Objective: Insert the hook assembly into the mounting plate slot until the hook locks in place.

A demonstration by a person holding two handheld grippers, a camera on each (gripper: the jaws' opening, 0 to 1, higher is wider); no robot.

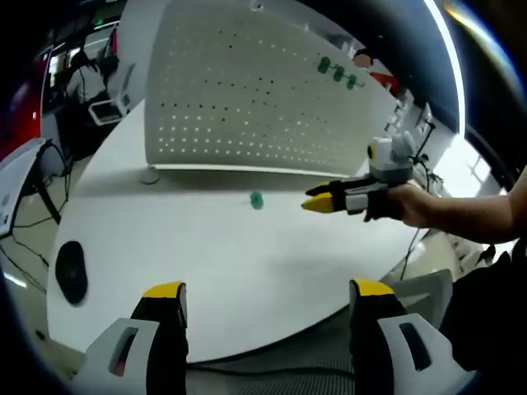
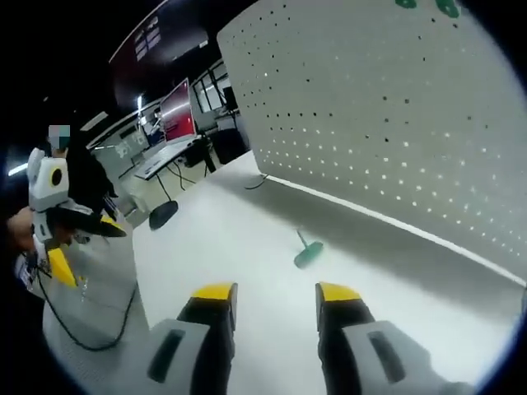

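Fingers of the left gripper (image 1: 263, 290) stand wide apart, empty. Right gripper (image 2: 273, 294) jaws are parted, empty, short of the green hook (image 2: 307, 252) on the white table (image 2: 247, 247).

An office or lab — a white table (image 1: 247, 255) with a pegboard (image 1: 247, 99), a mouse (image 1: 72, 271), and beyond it desks (image 2: 169, 156) with monitors (image 2: 177, 111).

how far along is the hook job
Barely begun. Done: three green hooks already sit high on the pegboard. In hand: nothing; the right gripper is open, pointed at the loose hook lying on the table. The left gripper is open too. Left: grasping it and inserting it.
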